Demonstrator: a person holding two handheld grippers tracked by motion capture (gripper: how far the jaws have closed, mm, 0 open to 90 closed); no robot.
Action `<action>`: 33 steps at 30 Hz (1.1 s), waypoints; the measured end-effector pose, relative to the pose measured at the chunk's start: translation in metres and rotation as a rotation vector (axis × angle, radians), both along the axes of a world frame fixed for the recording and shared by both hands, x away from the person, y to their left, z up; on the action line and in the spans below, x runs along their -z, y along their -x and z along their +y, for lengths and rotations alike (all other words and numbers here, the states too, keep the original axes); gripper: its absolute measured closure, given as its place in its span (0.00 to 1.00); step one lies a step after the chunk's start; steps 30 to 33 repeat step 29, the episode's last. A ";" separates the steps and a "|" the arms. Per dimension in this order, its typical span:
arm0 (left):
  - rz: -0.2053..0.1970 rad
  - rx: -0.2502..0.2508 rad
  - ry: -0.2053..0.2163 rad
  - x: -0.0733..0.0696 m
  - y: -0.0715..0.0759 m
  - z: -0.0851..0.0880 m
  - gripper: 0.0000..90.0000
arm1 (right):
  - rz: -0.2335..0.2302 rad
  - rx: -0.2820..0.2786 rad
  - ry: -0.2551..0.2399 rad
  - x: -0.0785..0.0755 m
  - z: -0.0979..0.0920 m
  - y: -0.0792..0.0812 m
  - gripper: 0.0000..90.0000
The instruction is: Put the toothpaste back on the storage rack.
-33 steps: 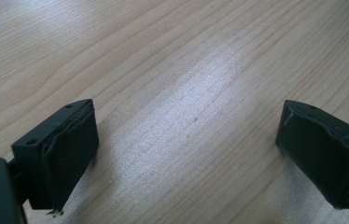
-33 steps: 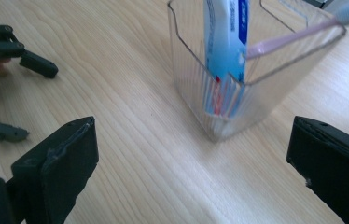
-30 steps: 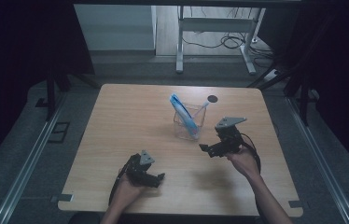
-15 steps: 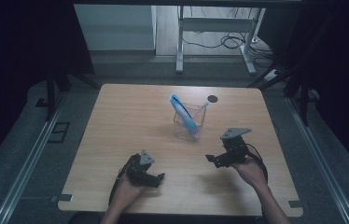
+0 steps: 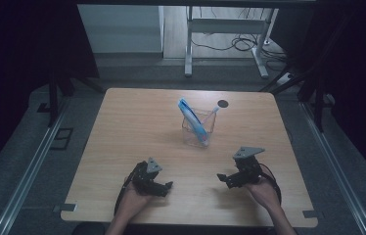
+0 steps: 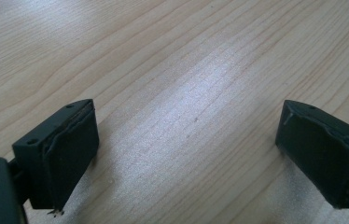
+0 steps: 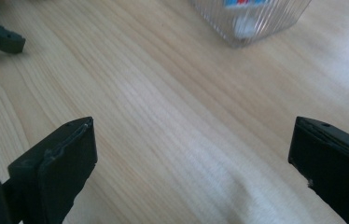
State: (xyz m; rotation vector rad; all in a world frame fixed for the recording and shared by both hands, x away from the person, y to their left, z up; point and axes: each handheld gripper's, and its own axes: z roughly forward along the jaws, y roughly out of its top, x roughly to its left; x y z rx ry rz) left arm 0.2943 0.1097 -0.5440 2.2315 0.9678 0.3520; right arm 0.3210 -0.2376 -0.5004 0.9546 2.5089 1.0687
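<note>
Now the right gripper (image 5: pixel 226 178) sits low near the desk's (image 5: pixel 137 117) front edge, drawn back from the clear ribbed cup (image 5: pixel 198 131) it hovered beside a second ago. Its fingers are spread wide and hold nothing. The left gripper (image 5: pixel 164 187), likewise spread and empty, hasn't moved from the front edge. The cup stands mid-desk holding what looks like a blue toothpaste tube (image 5: pixel 192 120) and a toothbrush; the placing seems finished.

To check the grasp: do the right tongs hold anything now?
No, the right tongs stand open over bare table, apart from the clear container.
</note>
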 end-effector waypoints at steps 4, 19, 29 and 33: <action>0.000 -0.001 0.002 0.000 0.000 0.000 0.07 | 0.013 0.006 -0.006 0.010 -0.002 0.005 0.01; 0.003 -0.005 0.002 0.000 0.001 0.000 0.07 | 0.052 0.023 -0.016 0.040 -0.010 0.018 0.01; 0.003 -0.005 0.002 0.000 0.001 0.000 0.07 | -0.002 0.025 0.032 0.043 -0.007 0.024 0.00; 0.003 -0.005 0.002 0.000 0.001 0.000 0.07 | -0.002 0.025 0.032 0.043 -0.007 0.024 0.00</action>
